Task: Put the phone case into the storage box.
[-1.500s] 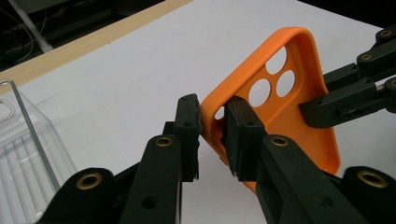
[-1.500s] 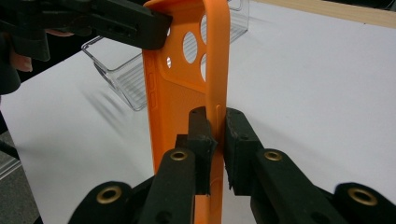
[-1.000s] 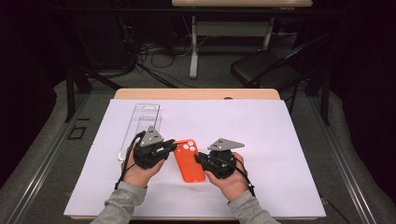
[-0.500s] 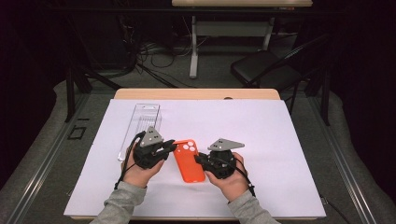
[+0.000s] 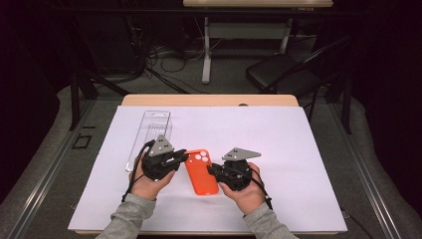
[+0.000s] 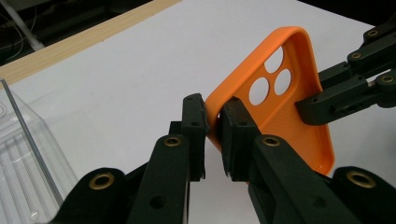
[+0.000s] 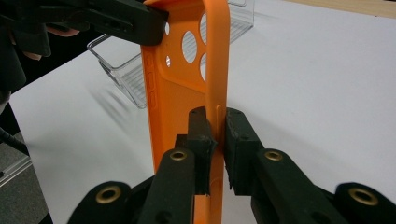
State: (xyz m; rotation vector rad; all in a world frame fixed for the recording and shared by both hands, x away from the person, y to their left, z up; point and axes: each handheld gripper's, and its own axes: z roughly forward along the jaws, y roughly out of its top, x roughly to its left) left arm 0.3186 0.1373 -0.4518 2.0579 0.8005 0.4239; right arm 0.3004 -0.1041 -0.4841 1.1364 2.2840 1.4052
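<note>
The orange case (image 5: 201, 171) sits mid-surface between both tools, long axis running near to far: the left tool (image 6: 212, 133) pinches its left rim, the right tool (image 7: 217, 140) its right rim, each equally close.

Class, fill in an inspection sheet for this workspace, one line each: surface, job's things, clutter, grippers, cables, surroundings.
Surface: white sheet covering a wooden table.
Job's things: orange phone case, camera holes at its far end, held between both grippers; in the gripper views it looks lifted off the sheet.
Clutter: clear plastic tray on the sheet, beyond the left gripper.
Grippers: left gripper shut on a case edge near the camera holes; right gripper shut on the opposite long edge.
Cables: one trails from each gripper; loose cables on the floor beyond the table.
Surroundings: dark room, black chair, another table's legs.
</note>
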